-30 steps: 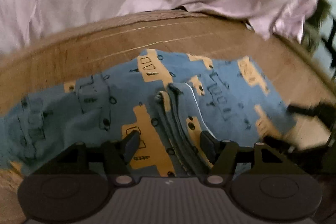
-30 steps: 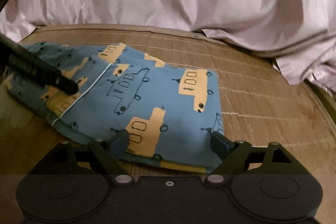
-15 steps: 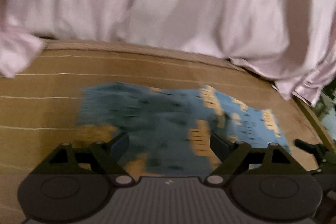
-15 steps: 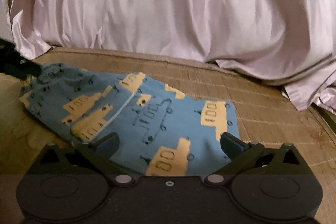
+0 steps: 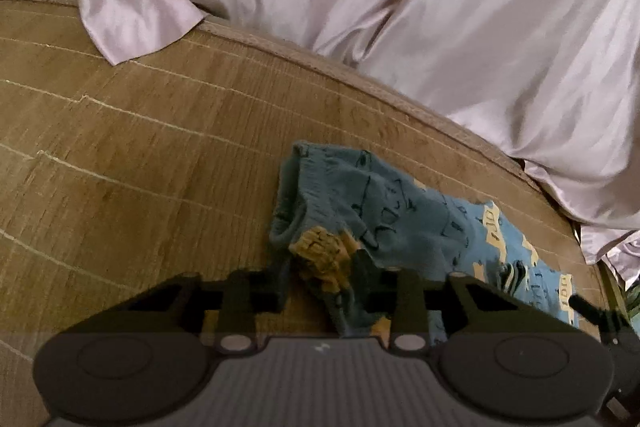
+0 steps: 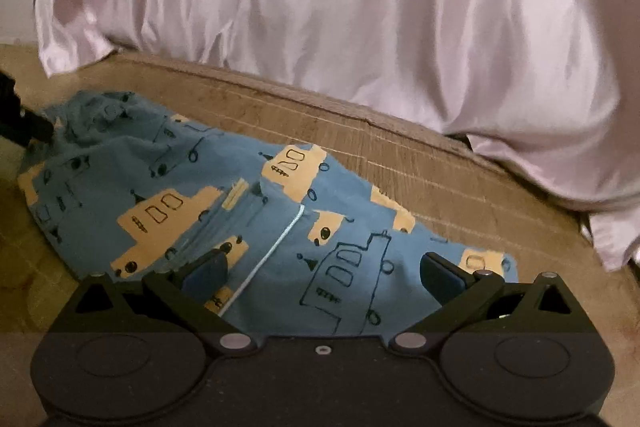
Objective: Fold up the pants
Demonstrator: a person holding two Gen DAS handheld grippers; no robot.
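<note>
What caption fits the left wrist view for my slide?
Left gripper fingers pinch the bunched end of blue yellow-print cotton pants on a woven brown mat.

Blue pants [image 6: 224,211] printed with yellow and outlined vehicles, a thin white line [image 6: 276,247] running along one panel. Lying folded and rumpled on a woven straw mat [image 5: 140,155] — spread wide in the right wrist view, bunched at the end [image 5: 320,227] seen in the left wrist view. Gathered cloth at that end, puckered — yellow patch crumpled.
</note>
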